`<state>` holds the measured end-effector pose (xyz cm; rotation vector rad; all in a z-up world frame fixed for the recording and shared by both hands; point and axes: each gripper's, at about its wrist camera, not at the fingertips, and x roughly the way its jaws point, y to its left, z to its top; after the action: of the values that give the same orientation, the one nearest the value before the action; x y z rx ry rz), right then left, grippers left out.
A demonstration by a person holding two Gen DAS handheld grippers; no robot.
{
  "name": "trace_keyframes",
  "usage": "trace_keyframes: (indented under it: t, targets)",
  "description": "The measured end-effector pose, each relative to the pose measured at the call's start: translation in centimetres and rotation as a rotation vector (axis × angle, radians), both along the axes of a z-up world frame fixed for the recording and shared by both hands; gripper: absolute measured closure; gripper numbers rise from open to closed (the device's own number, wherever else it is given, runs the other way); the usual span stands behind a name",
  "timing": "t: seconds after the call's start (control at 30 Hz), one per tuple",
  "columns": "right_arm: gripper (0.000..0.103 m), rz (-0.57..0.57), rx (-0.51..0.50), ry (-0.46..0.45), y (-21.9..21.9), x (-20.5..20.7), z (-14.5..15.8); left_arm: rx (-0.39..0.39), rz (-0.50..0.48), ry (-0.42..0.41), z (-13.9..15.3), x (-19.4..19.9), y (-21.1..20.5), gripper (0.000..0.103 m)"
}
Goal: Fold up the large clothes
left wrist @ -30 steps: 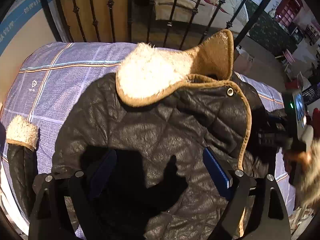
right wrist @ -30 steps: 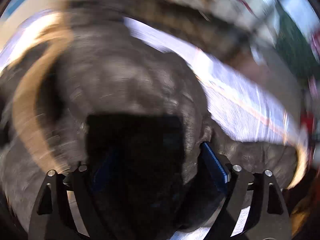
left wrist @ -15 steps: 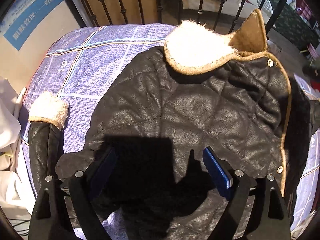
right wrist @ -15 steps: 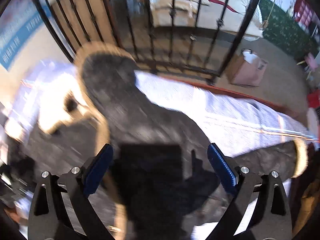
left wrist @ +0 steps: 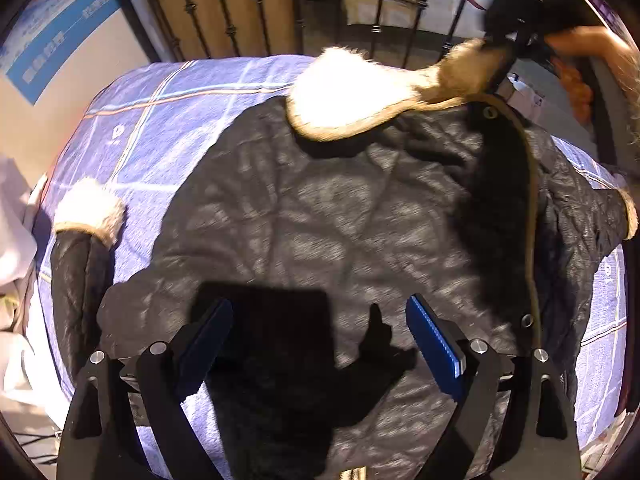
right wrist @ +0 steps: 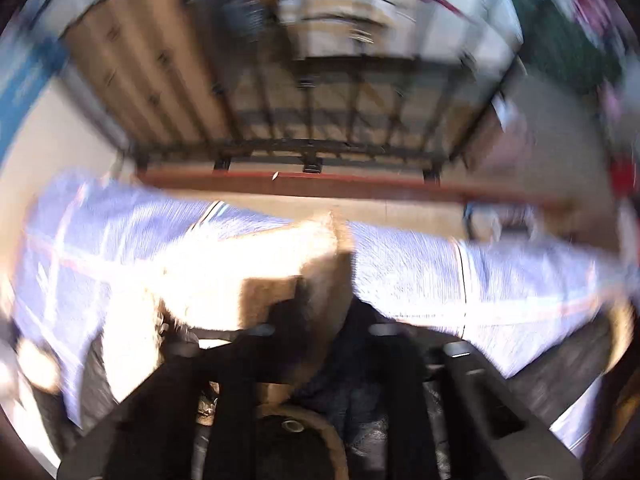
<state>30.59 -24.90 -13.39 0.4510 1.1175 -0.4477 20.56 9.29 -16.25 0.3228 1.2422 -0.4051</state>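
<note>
Jacket (left wrist: 320,220) collar (left wrist: 464,68) between closing right tongs (right wrist: 320,344); left tongs (left wrist: 320,336) wide, empty.

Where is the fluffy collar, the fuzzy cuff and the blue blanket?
fluffy collar (left wrist: 348,92), left wrist view, on its white fur.
fuzzy cuff (left wrist: 88,210), left wrist view, sleeve end fur.
blue blanket (left wrist: 160,128), left wrist view, bare checked part.

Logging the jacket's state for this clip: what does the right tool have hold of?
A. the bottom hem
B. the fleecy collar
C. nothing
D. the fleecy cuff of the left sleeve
B: in the left wrist view the right tool pinches the tan tip of the jacket's fleecy collar and lifts it, its jaws closing on the fleece.
</note>
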Motion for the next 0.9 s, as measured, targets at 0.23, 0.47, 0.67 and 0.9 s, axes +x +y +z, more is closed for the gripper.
trace_keyframes:
  t: [0.23, 0.47, 0.67, 0.9]
  targets:
    - [0.091, -0.249, 0.459, -0.104, -9.4, -7.2, -6.0, 0.006, 0.093, 0.047, -1.5, 1.1, 3.2, 0.016]
    - [0.058, -0.271, 0.574, -0.133, -10.2, -9.5, -7.7, -0.005, 0.053, 0.004, 0.0, 1.9, 1.7, 0.016]
    - [0.047, -0.171, 0.028, -0.188, -7.0, -9.6, 0.6, -0.011, 0.052, -0.001, -0.1, 2.3, 1.2, 0.015]
    - [0.037, 0.385, -0.164, -0.104, 2.7, -5.2, 0.1, 0.001, 0.051, -0.004, 0.0, 1.3, 0.4, 0.015]
